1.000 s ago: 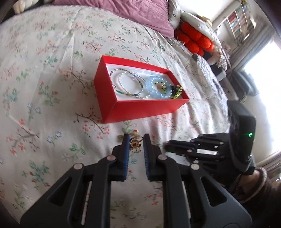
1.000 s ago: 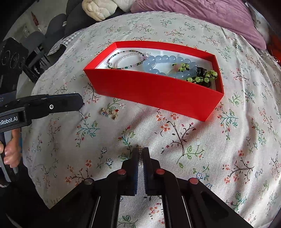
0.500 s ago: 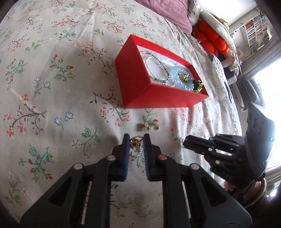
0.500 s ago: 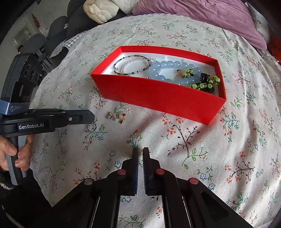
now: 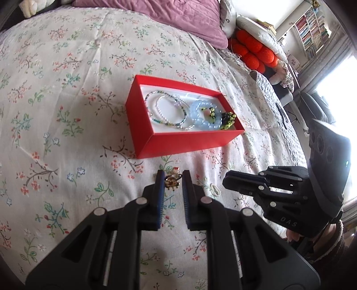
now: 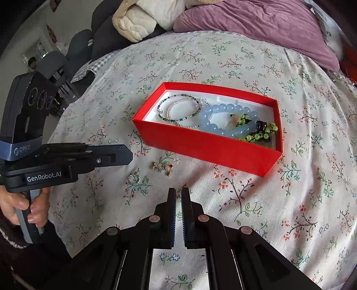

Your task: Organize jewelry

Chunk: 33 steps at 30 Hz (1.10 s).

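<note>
Left wrist view: left gripper (image 5: 171, 181) pinches a small gold ornate ring (image 5: 171, 181) above the floral bedspread (image 5: 67, 111), just short of the red rectangular cardboard box (image 5: 189, 140). Right gripper (image 6: 178, 195) is closed, empty.

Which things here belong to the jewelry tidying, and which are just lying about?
Job: red box; bracelets inside it; gold ring in the left gripper; pearl ring and charms on the bedspread.
Lying about: purple pillow; orange cushion; bookshelf.
</note>
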{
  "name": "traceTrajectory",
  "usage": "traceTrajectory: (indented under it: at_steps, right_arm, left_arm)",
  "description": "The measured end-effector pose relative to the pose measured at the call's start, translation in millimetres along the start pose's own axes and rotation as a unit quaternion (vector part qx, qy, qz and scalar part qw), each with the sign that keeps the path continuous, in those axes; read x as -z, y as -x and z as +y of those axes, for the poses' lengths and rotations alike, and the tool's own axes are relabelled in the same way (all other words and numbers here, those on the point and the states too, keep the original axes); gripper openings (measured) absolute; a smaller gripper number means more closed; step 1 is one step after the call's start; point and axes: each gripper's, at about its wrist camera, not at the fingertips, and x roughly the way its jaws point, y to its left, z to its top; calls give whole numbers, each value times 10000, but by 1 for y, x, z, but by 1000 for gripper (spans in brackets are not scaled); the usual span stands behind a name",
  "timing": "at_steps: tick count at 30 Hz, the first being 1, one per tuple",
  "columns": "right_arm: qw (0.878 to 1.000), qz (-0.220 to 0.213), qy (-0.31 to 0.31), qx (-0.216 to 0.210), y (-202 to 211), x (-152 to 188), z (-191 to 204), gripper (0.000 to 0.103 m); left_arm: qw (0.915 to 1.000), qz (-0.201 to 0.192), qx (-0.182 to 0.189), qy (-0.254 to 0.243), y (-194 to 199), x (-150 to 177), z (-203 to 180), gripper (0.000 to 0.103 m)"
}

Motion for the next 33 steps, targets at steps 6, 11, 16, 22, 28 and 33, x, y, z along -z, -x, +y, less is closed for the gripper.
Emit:
traceTrajectory:
  at_steps: [6, 11, 16, 22, 28, 33]
  right_arm:
    - [9997, -235, -96, -17, 14, -17, -3, 4]
    - [9998, 35, 173, 17, 8, -12, 2, 6]
    - [9980, 392, 429, 254, -13, 10, 1, 70]
    - [9967, 577, 517, 229, -26, 24, -2, 68]
    - [9939, 643, 782, 435, -40, 30, 7, 57]
    - [9944, 603, 737, 451, -40, 28, 6, 41]
  left_arm:
    - [9998, -164, -53, -44, 6, -9, -6, 17]
    - [9993, -134, -248, -241, 4, -5, -13, 17]
    - [9977, 113, -427, -506, -7, 10, -21, 17]
    - [9932, 351, -684, -871, -21, 25, -33, 17]
    - [9873, 496, -938, -1183, -31, 35, -42, 17]
    - [9857, 531, -990, -1254, -32, 38, -44, 17]
